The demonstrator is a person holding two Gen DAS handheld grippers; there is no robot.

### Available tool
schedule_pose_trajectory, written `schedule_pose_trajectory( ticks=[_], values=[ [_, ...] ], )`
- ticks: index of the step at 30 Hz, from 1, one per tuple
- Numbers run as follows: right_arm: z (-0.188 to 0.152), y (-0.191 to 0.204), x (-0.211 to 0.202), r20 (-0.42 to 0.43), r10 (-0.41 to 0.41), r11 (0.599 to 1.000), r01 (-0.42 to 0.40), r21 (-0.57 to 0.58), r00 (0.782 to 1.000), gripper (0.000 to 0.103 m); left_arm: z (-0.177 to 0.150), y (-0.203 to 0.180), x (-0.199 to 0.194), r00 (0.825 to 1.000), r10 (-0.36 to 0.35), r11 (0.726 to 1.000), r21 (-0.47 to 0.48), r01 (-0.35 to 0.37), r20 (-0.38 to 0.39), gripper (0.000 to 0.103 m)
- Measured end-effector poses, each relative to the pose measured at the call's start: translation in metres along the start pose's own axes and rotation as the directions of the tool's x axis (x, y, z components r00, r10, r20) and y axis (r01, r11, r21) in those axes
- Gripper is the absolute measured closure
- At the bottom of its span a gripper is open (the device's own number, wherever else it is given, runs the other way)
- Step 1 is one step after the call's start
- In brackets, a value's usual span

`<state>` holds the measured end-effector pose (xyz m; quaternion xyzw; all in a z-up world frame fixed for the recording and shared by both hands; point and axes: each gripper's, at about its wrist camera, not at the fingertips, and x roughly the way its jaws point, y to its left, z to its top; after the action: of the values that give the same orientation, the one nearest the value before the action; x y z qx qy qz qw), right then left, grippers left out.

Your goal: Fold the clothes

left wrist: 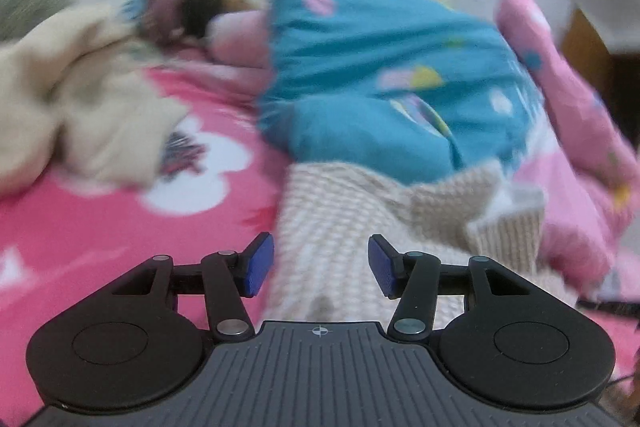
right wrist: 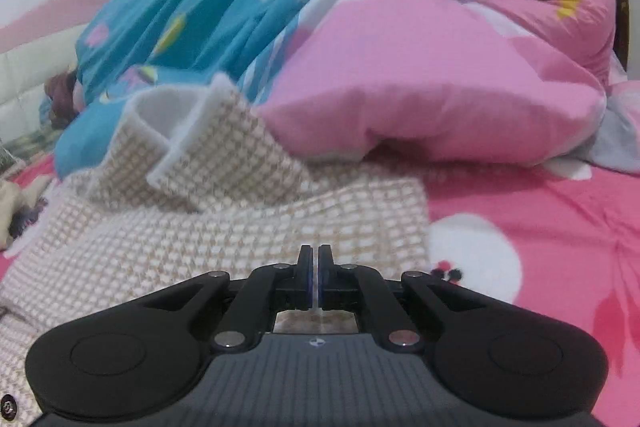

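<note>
Checked garment (right wrist: 224, 227) spread on pink bed (right wrist: 540, 227), left tool (left wrist: 321, 265) gaping empty above it, right tool (right wrist: 314, 277) pinched tight, gripping nothing.

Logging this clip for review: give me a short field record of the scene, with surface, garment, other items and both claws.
surface: pink bedsheet
garment: beige checked knit, spread out, cuff turned up
behind: blue quilt, pink quilt
aside: cream cloth, crumpled
left claw: open, above the knit, holding nothing
right claw: shut, empty, over the knit
</note>
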<state>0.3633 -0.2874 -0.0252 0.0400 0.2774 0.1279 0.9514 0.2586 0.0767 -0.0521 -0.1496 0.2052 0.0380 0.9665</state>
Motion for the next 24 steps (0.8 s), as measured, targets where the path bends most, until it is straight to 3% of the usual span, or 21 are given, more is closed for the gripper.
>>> schedule_pose_trajectory(
  ticks=[3,4,7,11,15,18,21,24],
  values=[
    [-0.011,-0.003,0.01,-0.023,-0.002,0.999,0.001,-0.044,1.0,0.103,-0.003,-0.02,0.036,0.995,0.048,0.992,0.12,-0.037,-0.088,0.054],
    [-0.016,-0.007,0.017,-0.051,-0.051,0.995,0.046,-0.087,0.997,0.103,-0.007,-0.025,0.048,0.991,0.065,0.987,0.153,-0.047,-0.117,0.054],
    [-0.009,-0.033,0.007,-0.007,-0.091,0.995,0.092,0.025,0.996,0.103,-0.007,-0.033,0.056,0.986,0.071,0.978,0.206,-0.039,-0.151,0.054],
    [0.003,-0.07,-0.013,0.056,-0.113,0.97,0.098,0.221,0.992,0.103,0.01,-0.03,0.043,0.996,0.041,0.983,0.18,-0.025,-0.081,0.054],
    [0.012,-0.066,-0.024,0.073,-0.069,0.977,0.053,0.209,0.995,0.103,0.0,-0.038,0.068,0.983,0.088,0.969,0.243,-0.047,-0.163,0.054],
    [0.013,-0.055,-0.014,0.01,0.012,0.981,-0.013,0.195,1.0,0.101,-0.015,-0.046,0.068,0.985,0.113,0.953,0.296,-0.07,-0.13,0.054],
    [0.015,-0.056,0.013,-0.104,0.046,0.974,-0.022,0.224,0.994,0.079,-0.016,-0.046,0.066,0.985,0.112,0.954,0.29,-0.071,-0.129,0.054],
    [0.012,-0.059,0.034,-0.186,0.058,0.974,-0.015,0.228,0.981,0.076,-0.016,-0.043,0.066,0.986,0.106,0.958,0.278,-0.067,-0.128,0.053]
  ],
)
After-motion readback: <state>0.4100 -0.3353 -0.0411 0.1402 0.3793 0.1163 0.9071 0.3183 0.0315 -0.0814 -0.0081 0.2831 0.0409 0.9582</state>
